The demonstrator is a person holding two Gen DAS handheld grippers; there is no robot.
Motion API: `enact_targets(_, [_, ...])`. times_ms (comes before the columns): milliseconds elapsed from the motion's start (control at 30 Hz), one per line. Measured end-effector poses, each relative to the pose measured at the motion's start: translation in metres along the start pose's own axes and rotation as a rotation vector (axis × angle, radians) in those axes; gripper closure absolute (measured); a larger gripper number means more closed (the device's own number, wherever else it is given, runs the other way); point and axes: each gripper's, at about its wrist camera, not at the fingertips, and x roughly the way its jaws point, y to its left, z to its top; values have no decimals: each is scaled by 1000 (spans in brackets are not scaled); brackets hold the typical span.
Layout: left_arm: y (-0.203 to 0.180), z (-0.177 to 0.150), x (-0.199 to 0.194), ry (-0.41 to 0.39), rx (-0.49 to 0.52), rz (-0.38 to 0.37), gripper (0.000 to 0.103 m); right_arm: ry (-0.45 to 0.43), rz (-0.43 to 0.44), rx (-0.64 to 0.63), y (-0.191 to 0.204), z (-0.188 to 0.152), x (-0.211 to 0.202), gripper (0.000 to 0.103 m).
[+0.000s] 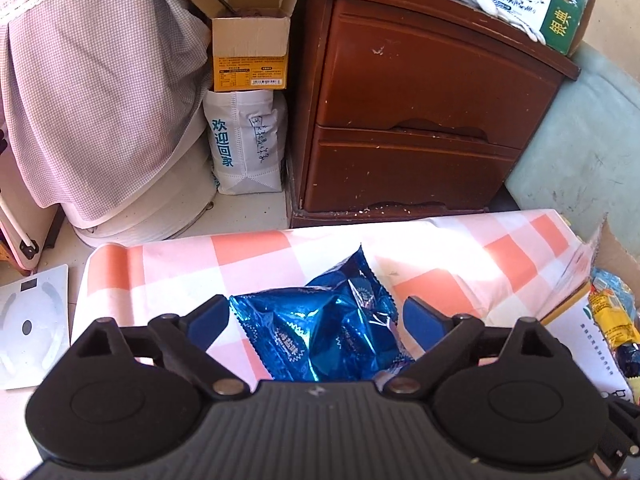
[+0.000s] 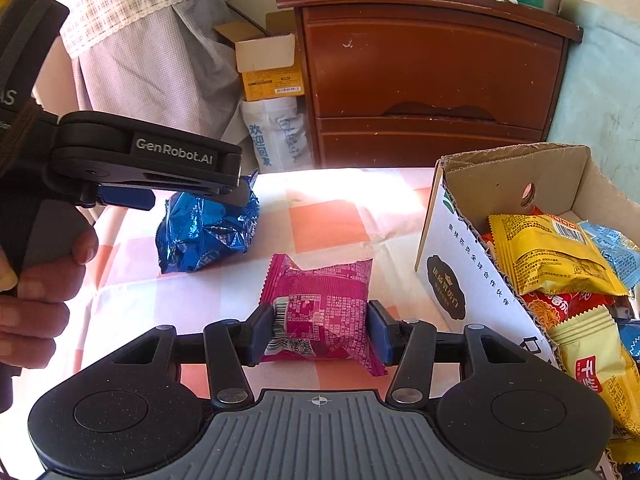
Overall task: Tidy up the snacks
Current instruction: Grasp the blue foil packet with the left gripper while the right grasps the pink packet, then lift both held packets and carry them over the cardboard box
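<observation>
- Right gripper [image 2: 320,330]: fingers pressed against both sides of a magenta snack packet [image 2: 320,312], pinching it. Packet sits at 6 o'clock of the right wrist view, low over the orange-and-white checked tablecloth [image 2: 328,224]; whether it touches the cloth, cannot tell.
- Left gripper [image 1: 316,322]: fingers spread wide, one on each side of a crumpled blue foil snack packet [image 1: 320,328], neither pad clearly touching it. Packet lies on the checked tablecloth [image 1: 248,248], 6 o'clock in the left wrist view.
- In the right wrist view the left gripper [image 2: 196,196] hangs just above the blue foil packet [image 2: 208,228] at 9 o'clock; the person's hand [image 2: 36,288] grips its handle at the frame edge.
- Cardboard box [image 2: 516,172] at 3 o'clock, open-topped, standing on the cloth, holding a yellow packet [image 2: 548,256] and other wrapped snacks.
- Blue packet at 10 o'clock from the magenta one, apart.
- Brown two-drawer cabinet [image 2: 432,76] at 12 o'clock behind the table.
</observation>
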Motion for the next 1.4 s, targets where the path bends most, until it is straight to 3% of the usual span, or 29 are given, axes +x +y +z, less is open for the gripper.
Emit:
enact_targets(267, [1, -8, 10, -5, -13, 51, 13, 2, 6, 0, -1, 0, 0, 54])
enact_targets(400, [-1, -13, 4, -19, 43, 40, 21, 6, 19, 11, -4, 1, 0, 54])
enact_targets(633, [7, -27, -15, -4, 114, 32, 24, 14, 24, -8, -3, 0, -4, 55])
enact_targets(1000, [10, -75, -59, 26, 262, 45, 26, 35, 31, -57, 10, -14, -23, 56])
enact_targets(1400, [2, -119, -94, 34, 268, 50, 27, 50, -7, 10, 18, -38, -66, 56])
